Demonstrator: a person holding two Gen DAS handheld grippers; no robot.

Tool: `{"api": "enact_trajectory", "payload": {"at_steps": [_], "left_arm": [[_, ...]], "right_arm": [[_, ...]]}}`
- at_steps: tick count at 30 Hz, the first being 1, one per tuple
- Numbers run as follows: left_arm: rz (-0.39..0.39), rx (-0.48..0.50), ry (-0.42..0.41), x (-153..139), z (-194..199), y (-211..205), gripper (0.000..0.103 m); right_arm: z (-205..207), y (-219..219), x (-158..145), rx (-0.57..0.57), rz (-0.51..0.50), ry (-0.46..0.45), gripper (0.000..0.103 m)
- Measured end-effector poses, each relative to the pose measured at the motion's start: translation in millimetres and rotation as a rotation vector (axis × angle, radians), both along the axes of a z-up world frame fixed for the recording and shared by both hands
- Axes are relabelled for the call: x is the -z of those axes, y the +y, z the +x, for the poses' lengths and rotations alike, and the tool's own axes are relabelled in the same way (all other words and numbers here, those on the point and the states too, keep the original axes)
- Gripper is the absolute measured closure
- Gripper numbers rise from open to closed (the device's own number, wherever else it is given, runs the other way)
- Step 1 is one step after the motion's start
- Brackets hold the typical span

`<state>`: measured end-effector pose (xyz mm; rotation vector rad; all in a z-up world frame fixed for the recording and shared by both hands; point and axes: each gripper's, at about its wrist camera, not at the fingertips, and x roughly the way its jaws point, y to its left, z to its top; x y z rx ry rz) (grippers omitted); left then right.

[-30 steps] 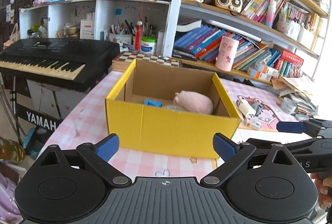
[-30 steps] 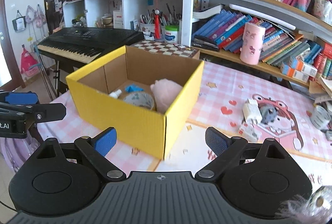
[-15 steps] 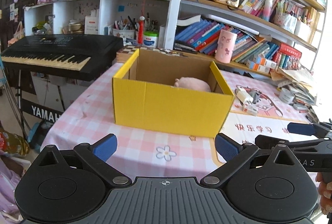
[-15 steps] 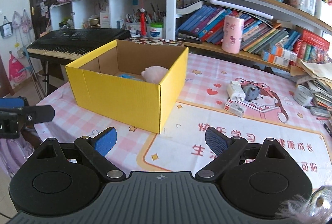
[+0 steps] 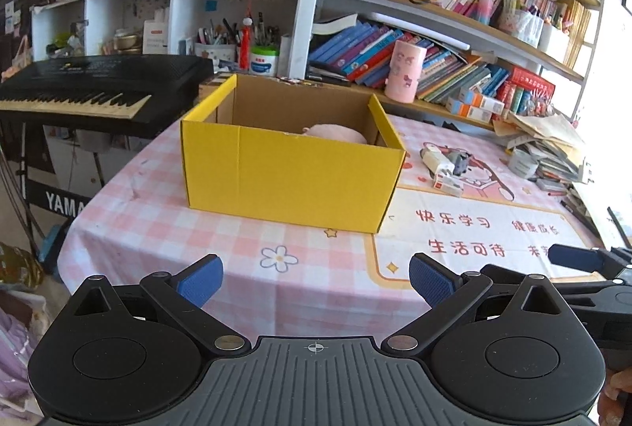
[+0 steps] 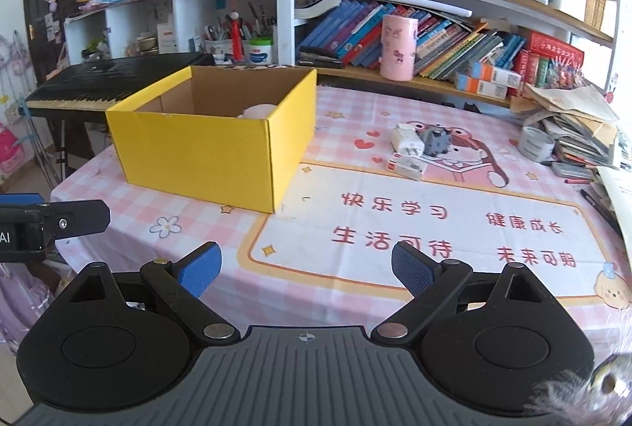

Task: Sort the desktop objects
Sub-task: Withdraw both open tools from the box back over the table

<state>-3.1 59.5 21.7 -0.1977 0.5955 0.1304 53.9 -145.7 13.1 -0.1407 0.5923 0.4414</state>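
Both grippers (image 5: 314, 281) (image 6: 306, 270) have backed away from the box (image 5: 290, 175), jaws open and empty; reaching for the charger (image 6: 407, 141) could knock its neighbours.

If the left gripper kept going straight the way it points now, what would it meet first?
Most likely the near wall of the yellow cardboard box. The open left gripper points across bare checked tablecloth toward it; nothing stands between, though depth is uncertain.

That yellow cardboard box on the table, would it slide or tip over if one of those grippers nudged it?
The yellow box is wide and low with a flat base, so it would probably slide on the checked tablecloth rather than tip. It is open-topped corrugated card with only a pink soft toy showing inside, so it is likely light. Its thin walls may flex if squeezed.
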Motion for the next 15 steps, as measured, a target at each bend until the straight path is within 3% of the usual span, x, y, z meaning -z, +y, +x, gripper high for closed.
{"api": "enact_trajectory", "payload": {"at_steps": [15], "left_arm": [[-0.001, 0.122, 0.005, 6, 7, -36, 0.001]], "right_arm": [[-18, -25, 5, 0.056, -0.042, -0.021, 0.009]]}}
